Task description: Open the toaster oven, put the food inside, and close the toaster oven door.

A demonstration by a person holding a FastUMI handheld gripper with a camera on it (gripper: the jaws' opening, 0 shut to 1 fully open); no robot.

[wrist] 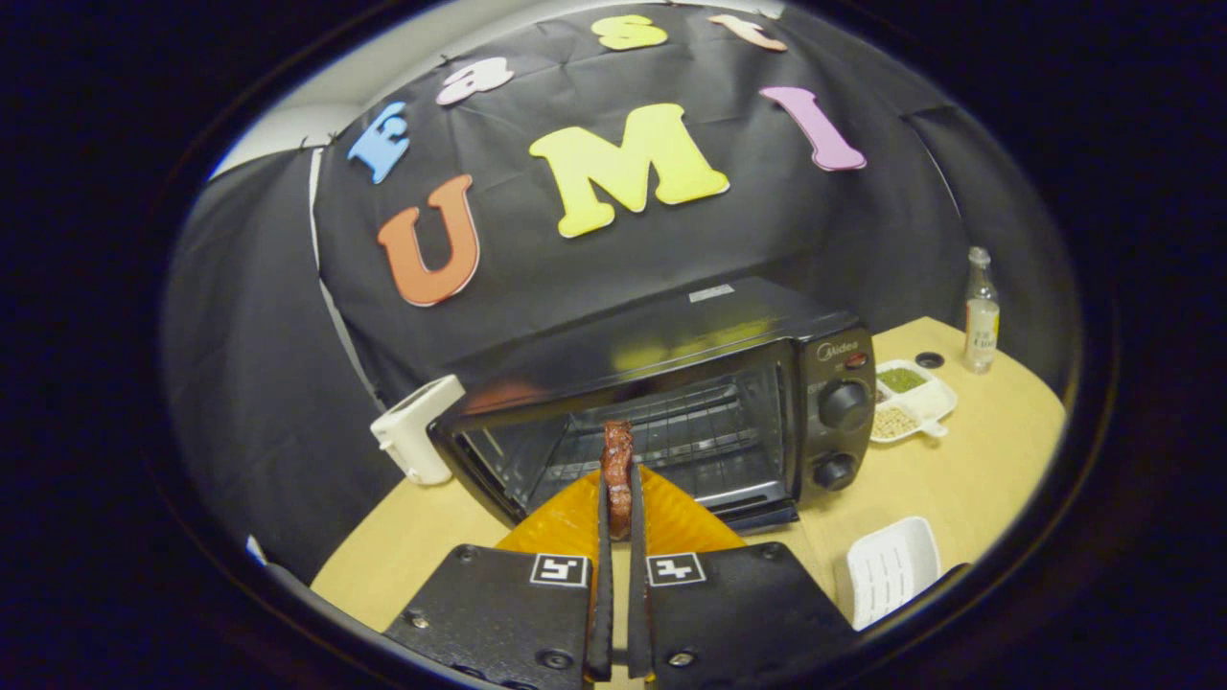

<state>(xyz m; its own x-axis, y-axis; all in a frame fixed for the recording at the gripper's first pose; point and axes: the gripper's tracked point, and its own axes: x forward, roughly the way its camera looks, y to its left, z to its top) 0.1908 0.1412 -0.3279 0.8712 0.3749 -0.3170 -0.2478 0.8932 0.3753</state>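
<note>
A black toaster oven (671, 402) stands on the wooden table with its door (757, 513) folded down and its wire rack (690, 431) showing inside. My gripper (618, 498) is shut on a flat reddish-brown piece of food (617, 460), held upright between both fingers. The food's top sticks up past the fingertips, just in front of the oven's opening. An orange plate (671, 522) lies on the table under the fingers, between me and the oven.
A white boxy device (414, 441) stands left of the oven. To the oven's right lie a white divided dish (911, 398) with green and tan contents, a small dark cap (929, 360) and a clear bottle (981, 321). A white ridged tray (891, 565) sits near right.
</note>
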